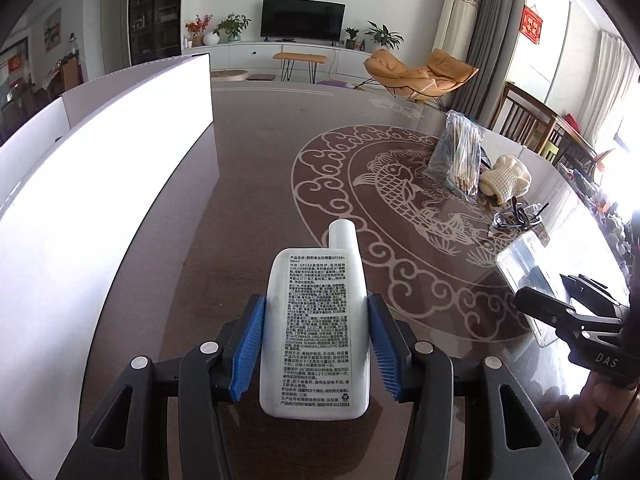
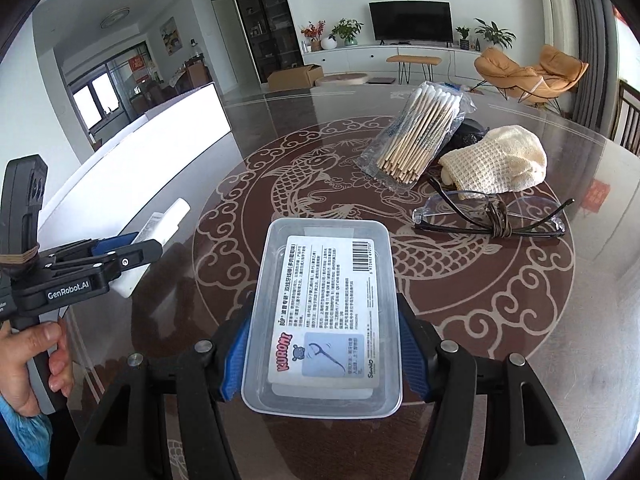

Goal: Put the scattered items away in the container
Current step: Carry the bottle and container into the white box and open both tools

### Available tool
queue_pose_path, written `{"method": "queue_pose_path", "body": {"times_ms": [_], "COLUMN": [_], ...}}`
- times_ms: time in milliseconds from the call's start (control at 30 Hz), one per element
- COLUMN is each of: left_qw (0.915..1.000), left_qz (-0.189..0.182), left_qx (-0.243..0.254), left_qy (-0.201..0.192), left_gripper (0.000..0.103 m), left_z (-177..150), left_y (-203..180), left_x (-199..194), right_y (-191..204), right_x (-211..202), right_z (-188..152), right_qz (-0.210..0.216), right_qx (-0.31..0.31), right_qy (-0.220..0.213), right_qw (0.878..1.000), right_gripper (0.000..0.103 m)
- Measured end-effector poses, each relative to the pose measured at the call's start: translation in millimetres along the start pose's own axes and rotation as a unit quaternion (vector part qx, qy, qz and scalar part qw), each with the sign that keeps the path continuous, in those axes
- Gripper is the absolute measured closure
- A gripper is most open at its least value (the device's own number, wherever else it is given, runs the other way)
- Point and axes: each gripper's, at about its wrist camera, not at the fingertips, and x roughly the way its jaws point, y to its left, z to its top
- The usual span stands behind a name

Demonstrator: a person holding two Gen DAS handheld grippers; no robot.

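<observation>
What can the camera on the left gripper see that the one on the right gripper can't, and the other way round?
Only the left wrist view shows the printed back label of the white sunscreen bottle, clamped between the left gripper's blue pads.

Only the right wrist view shows the label of the clear floss-pick box in the right gripper's jaws, and the person's hand on the left gripper's handle.

Both show the white container, the bag of cotton swabs, the knitted cream cloth, the clear glasses and the fish-patterned table.
</observation>
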Motion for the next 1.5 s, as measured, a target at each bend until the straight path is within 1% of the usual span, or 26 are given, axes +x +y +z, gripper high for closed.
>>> {"method": "queue_pose_path", "body": {"times_ms": [100,200,333,533,600,633,700,767,833,967,1100,1233,1367,1500], "left_qw": [0.9999,0.9997,0.9992,0.9992,0.9995,0.9998,0.9996,0.9988,0.9981,0.9957,0.9937,0.9909,0.9869,0.9815], "left_qz": [0.0,0.009,0.021,0.026,0.02,0.011,-0.019,-0.035,-0.043,-0.054,-0.046,-0.024,0.025,0.076], "left_qx": [0.006,0.015,0.025,0.024,0.019,0.011,-0.016,-0.031,-0.039,-0.061,-0.07,-0.09,-0.114,-0.14], "left_qy": [-0.009,-0.018,-0.023,-0.019,-0.016,-0.014,-0.012,-0.011,-0.018,-0.045,-0.074,-0.097,-0.112,-0.106], "left_gripper": [0.052,0.052,0.052,0.052,0.052,0.052,0.052,0.052,0.052,0.052,0.052,0.052,0.052,0.052], "left_z": [-9.8,-11.0,-7.5,-10.3,-11.9,-12.3,-13.0,-11.4,-7.1,6.4,18.6,23.8,24.3,18.8], "left_y": [-10.4,-18.2,-25.1,-25.8,-26.1,-25.0,-20.9,-18.9,-16.8,-5.0,15.5,54.7,112.2,178.7], "left_x": [-14.9,-26.3,-31.5,-29.8,-27.5,-26.6,-27.4,-30.5,-37.5,-62.9,-93.3,-124.2,-154.8,-176.3], "right_y": [7.6,13.8,13.9,12.0,12.3,12.4,14.6,18.5,24.8,47.6,75.1,117.5,174.9,248.5], "right_x": [-11.6,-20.7,-26.3,-31.9,-32.8,-32.7,-31.5,-31.0,-34.5,-48.9,-61.9,-65.5,-62.5,-54.5], "right_z": [-8.9,-16.1,-21.2,-23.4,-24.1,-24.6,-24.5,-21.1,-14.6,10.3,33.3,51.3,69.5,89.2], "right_qz": [0.001,0.006,0.012,0.017,0.016,0.016,0.016,0.018,0.025,0.038,0.058,0.087,0.13,0.179], "right_qx": [0.002,0.007,0.014,0.021,0.019,0.018,0.014,0.008,0.001,-0.026,-0.046,-0.081,-0.11,-0.143], "right_qy": [-0.015,-0.023,-0.022,-0.019,-0.017,-0.015,-0.009,-0.006,-0.01,-0.033,-0.052,-0.062,-0.065,-0.064], "right_qw": [1.0,1.0,1.0,0.999,1.0,1.0,1.0,1.0,1.0,0.998,0.996,0.991,0.983,0.971], "right_gripper": [0.04,0.04,0.04,0.04,0.04,0.04,0.04,0.04,0.04,0.04,0.04,0.04,0.04,0.04]}}
